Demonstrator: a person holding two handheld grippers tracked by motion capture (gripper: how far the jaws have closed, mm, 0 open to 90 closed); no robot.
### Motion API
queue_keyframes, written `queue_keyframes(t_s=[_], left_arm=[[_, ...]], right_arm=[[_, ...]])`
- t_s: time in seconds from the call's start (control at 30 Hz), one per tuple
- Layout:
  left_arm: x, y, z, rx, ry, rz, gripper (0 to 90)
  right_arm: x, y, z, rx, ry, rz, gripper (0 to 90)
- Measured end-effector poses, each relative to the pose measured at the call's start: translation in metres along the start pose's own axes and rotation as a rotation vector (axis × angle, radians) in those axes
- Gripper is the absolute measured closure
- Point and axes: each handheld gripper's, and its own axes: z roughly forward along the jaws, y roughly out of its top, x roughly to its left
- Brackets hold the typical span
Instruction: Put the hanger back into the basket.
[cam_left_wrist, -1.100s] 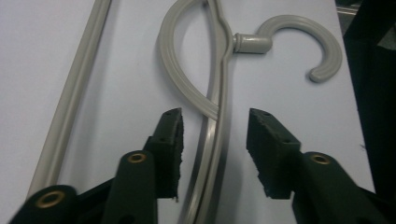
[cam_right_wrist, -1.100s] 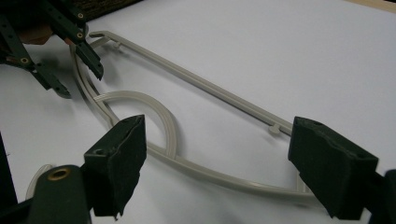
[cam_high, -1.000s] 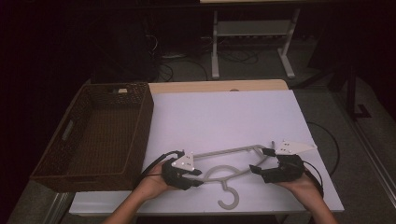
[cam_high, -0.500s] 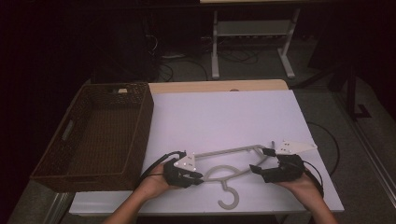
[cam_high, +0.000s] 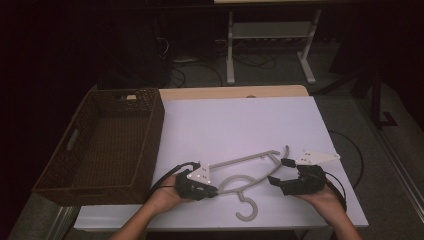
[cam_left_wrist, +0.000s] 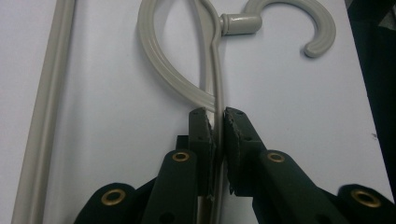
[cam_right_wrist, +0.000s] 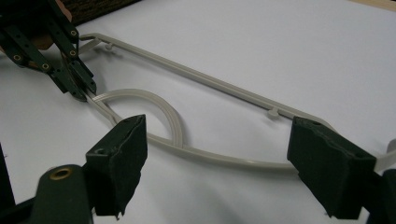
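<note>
A grey plastic hanger (cam_high: 250, 160) lies flat on the white table (cam_high: 240, 120), its hook (cam_high: 246, 210) pointing toward the near edge. My left gripper (cam_high: 215, 191) has just been closing and is shut on the hanger's thin lower arm beside the loop (cam_left_wrist: 159, 70), with both pads (cam_left_wrist: 233, 135) pressed against the strip. In the right gripper view it (cam_right_wrist: 81, 91) pinches the same arm. My right gripper (cam_high: 280, 172) is open at the hanger's right end. Its wide-apart jaws straddle the lower arm (cam_right_wrist: 224, 161) without touching it.
A brown wicker basket (cam_high: 100, 145) stands at the table's left side, close to my left hand. Bare white tabletop stretches beyond the hanger. A metal stand (cam_high: 270, 35) and cables lie on the dark floor behind the table.
The left gripper's jaws have drawn together on the hanger's arm. Both hands and the hanger stay where they were.
</note>
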Motion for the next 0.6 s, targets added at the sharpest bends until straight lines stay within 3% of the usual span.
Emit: queue_keyframes(t_s=[0.23,0.6], left_arm=[[0.001,0.003,-0.005,-0.004,-0.008,-0.041,82.3],[0.001,0.013,-0.023,-0.095,0.036,-0.055,82.3]], right_arm=[[-0.002,0.0,-0.003,-0.015,-0.006,0.012,19.6],[-0.002,0.002,-0.006,-0.036,-0.02,0.018,19.7]])
